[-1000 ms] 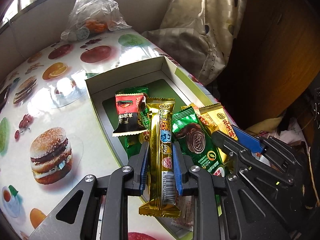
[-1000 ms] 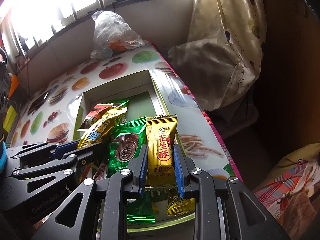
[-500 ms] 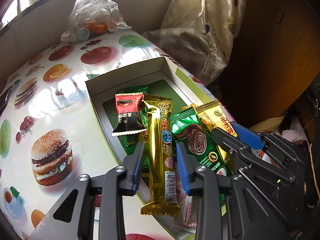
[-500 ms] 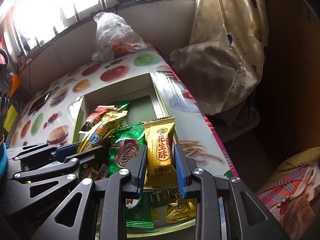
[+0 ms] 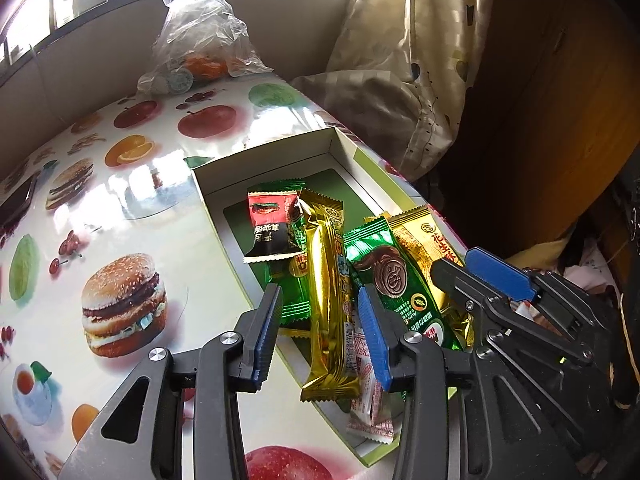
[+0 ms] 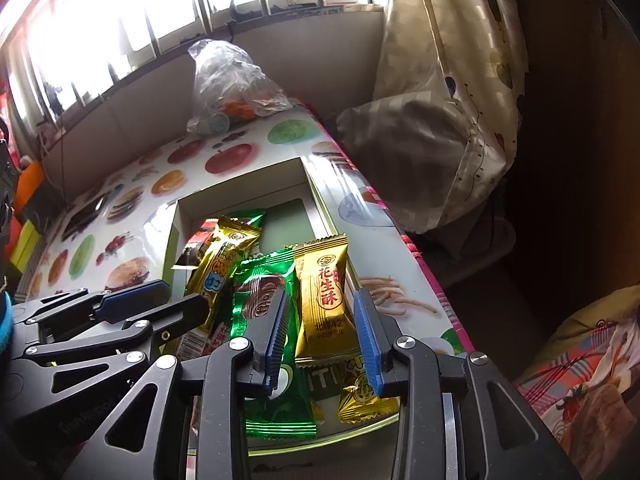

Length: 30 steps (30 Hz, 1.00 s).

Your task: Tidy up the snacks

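Note:
A white box (image 5: 260, 152) with a green floor holds several snack packets. In the left wrist view my left gripper (image 5: 319, 292) straddles a long gold bar (image 5: 326, 280) lying in the box. Its jaws are opening and the pads stand clear of the wrapper. Beside the bar lie a red-and-black packet (image 5: 272, 228) and a green chocolate packet (image 5: 388, 276). In the right wrist view my right gripper (image 6: 320, 296) straddles a gold peanut-crisp packet (image 6: 324, 304) that rests on the pile. Its jaws are opening too, with small gaps on both sides.
The table wears a glossy cloth printed with burgers (image 5: 124, 304) and fruit. A clear plastic bag (image 5: 200, 56) sits at the far end by the window wall. A curtain (image 5: 400, 60) hangs beyond the table's right edge (image 6: 432, 276). A dark phone (image 5: 16, 204) lies far left.
Both grippers were shut on their packets a second ago. Their jaws have since spread, and the gold bar and the peanut-crisp packet now lie loose in the box.

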### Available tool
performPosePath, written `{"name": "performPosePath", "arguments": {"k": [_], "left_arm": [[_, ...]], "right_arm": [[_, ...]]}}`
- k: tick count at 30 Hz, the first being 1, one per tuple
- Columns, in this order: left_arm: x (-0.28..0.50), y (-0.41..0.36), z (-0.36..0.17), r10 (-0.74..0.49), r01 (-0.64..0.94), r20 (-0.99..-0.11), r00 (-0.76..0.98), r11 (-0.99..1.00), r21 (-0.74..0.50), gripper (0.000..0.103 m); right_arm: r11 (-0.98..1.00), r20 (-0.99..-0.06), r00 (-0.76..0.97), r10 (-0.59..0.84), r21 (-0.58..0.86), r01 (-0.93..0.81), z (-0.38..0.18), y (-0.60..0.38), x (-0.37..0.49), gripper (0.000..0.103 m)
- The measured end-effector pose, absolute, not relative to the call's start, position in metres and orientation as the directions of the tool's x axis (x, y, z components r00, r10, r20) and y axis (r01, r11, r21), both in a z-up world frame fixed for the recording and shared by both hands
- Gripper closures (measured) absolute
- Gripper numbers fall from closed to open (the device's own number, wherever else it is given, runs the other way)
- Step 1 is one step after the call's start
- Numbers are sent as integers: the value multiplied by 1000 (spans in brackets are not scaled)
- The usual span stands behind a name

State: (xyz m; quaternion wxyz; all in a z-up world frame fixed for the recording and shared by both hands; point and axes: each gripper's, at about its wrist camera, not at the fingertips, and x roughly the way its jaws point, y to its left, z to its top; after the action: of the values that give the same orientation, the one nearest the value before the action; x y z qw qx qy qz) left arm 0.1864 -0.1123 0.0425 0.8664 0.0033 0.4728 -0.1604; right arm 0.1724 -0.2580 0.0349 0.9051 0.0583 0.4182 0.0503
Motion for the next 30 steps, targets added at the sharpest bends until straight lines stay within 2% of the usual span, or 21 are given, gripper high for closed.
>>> {"name": "performPosePath", "arguments": {"k": [16, 30], "left_arm": [[124, -83, 60, -241, 266, -768, 594, 959, -96, 62], [74, -69, 36, -207, 247, -785, 583, 966, -71, 62]], "right_arm": [[989, -715, 687, 126, 149, -26, 55, -243, 119, 49], [995, -720, 689, 80, 103, -8, 42, -229, 64, 47]]}}
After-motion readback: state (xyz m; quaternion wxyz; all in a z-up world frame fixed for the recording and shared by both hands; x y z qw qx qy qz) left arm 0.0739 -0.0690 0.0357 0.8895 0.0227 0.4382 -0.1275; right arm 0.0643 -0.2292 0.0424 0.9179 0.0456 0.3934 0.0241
